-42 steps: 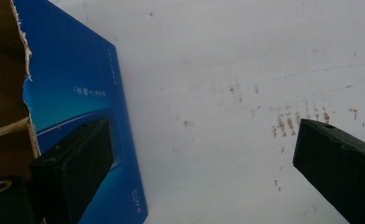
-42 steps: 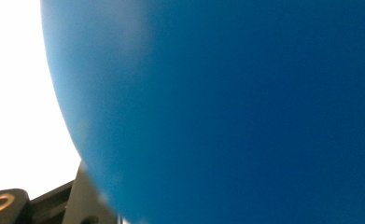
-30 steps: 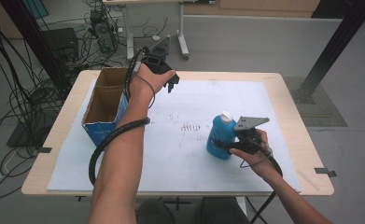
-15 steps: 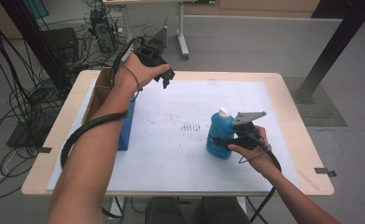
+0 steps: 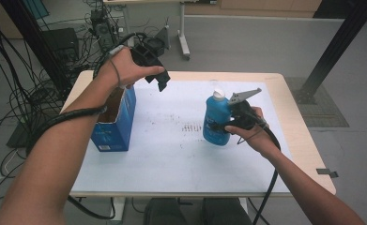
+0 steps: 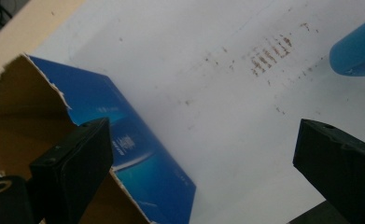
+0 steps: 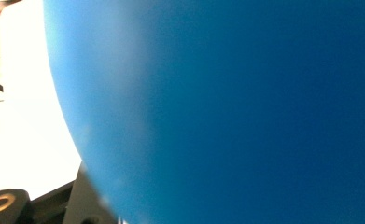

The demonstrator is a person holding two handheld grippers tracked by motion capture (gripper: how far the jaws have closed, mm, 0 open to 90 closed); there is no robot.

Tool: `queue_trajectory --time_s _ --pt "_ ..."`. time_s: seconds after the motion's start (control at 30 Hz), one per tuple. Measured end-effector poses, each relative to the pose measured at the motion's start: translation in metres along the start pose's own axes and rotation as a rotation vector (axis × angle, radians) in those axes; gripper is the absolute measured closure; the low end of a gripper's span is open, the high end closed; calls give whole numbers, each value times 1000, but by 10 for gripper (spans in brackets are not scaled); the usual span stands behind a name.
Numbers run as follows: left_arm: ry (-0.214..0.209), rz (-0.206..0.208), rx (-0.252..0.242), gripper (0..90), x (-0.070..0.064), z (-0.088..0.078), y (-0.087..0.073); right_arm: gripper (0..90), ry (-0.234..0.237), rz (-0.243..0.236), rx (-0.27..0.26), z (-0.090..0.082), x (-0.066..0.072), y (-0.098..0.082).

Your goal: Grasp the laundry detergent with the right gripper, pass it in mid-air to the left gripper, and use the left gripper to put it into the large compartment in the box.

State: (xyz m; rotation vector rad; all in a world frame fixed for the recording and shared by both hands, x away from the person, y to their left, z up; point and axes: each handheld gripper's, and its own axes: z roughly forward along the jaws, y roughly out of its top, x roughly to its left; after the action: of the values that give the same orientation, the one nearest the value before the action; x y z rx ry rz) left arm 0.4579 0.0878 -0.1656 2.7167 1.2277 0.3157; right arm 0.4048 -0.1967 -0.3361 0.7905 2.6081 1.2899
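Bottle and box on the sheet, a gripper by each

Taking the box (image 5: 113,123) as landmark: it stands on the sheet (image 5: 172,154) that covers the table (image 5: 308,150), at its left edge. The bottle (image 5: 216,119) stands upright well to the box's right, the right gripper (image 5: 225,125) clamped on it from the right. The left gripper (image 5: 155,75) hangs above the box's far end, apart from it.

A white sheet (image 5: 172,154) with small brown marks covers the wooden worktop (image 5: 308,154) — tangled black cables (image 5: 21,93) lie on the grey floor (image 5: 265,42) beside a second table's white legs (image 5: 183,33).
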Motion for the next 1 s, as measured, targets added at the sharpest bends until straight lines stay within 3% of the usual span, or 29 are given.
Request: queue_trajectory --time_s 0.13,0.27,0.3,0.57,0.77,0.83,1.0 --pt "-33 72 -59 57 6 -21 -1 438 27 -17 18 3 -6 27" --pt "-46 115 -89 60 9 -35 -1 438 57 -13 15 7 -8 43" --pt "-52 146 -95 59 10 -42 0 438 70 -24 17 10 -9 54" --pt "-69 242 -86 60 8 -61 5 437 115 -63 2 26 -8 95" --pt "-69 323 -77 70 3 -70 13 436 164 -131 -1 47 0 126" --pt "-67 344 -72 70 2 -72 15 436 175 -160 -3 53 2 132" --pt "-83 373 -52 70 0 -73 14 436 216 -174 -3 64 3 136"
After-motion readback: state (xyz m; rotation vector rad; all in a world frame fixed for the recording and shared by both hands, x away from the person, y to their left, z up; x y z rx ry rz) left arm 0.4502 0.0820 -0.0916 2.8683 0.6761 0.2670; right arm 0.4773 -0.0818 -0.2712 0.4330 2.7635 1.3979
